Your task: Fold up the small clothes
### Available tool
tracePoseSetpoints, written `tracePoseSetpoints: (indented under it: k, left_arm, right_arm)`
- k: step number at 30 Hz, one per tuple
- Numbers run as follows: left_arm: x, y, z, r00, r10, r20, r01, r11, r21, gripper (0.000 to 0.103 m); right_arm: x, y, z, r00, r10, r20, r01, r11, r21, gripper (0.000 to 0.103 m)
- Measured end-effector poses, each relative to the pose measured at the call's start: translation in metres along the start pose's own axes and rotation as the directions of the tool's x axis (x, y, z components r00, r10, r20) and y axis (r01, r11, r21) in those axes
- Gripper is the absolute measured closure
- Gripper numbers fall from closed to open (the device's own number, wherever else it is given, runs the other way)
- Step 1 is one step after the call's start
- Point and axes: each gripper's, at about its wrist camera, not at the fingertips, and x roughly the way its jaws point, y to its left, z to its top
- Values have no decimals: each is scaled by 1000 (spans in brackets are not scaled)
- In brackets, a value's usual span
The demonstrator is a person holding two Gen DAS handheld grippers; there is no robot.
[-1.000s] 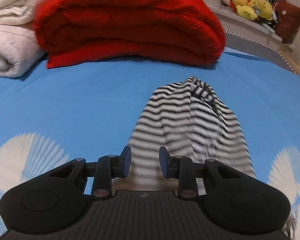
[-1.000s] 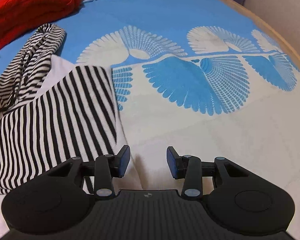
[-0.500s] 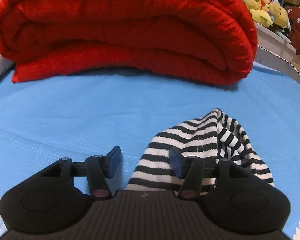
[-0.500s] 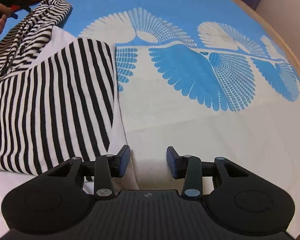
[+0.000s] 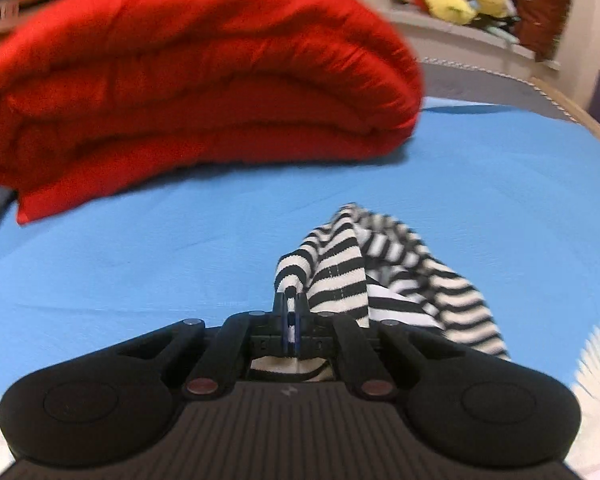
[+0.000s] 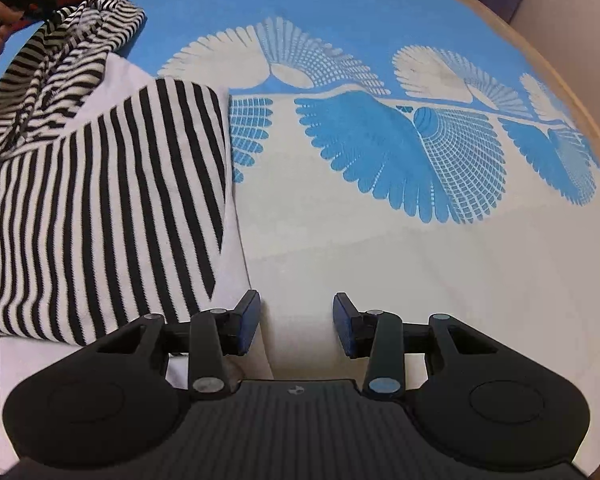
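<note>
A bed covered by a blue-and-white patterned sheet is seen, with a folded red blanket at its far side. A striped top is spread on the sheet, body flat, one sleeve bunched toward the blanket. The sleeve's cuff is pinched between the pressed-together fingers of the left gripper and appears raised off the sheet. The right gripper is held with fingers spread and nothing between them, just beside the top's edge. The sleeve fold is judged to be in hand; next, the sleeve would need to be carried across the body and released flat.
</note>
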Motion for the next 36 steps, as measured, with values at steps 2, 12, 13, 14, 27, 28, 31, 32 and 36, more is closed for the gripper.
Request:
tracePoseSetpoints:
  k: [2,12,13,14,27,28,31,32,36]
  left_arm:
    - [-35,-11,-9,999,-10,36,8,998,57,101]
    - [-282,-42,-225,940,-322,114,252,880,404,101]
    - [-300,-34,-252,943,-322,86,265,881,391,101]
    - [-312,-24,-275,949,-311,49,274,893,358,100]
    - [-295,54,-294,975,-136,-174,39,881,-471,75]
    - [-288,56,-297,961,-157,-228,20,861,-509,73]
    - [-272,58,-305,928,-240,-286,45,832,-553,51]
    - [-266,57,-306,922,-245,-301,44,836,-547,50]
    - [-258,56,-323,905,-257,-340,37,843,-537,52]
  right_arm:
    - [-7,0,3,1000,12,17,-12,1000,6,61]
    - [-36,-9,13,992,81,100,-91,992,92,61]
    - [-39,-9,14,989,88,115,-100,990,101,61]
    - [-41,-8,14,988,94,123,-108,988,110,61]
    - [-45,17,22,921,335,198,-378,893,244,82]
    - [-42,21,22,913,362,186,-401,880,254,82]
    - [-28,34,20,892,434,126,-451,852,266,79]
    - [-23,41,19,889,448,100,-457,848,266,72]
    - [-8,64,15,885,465,39,-458,850,262,59]
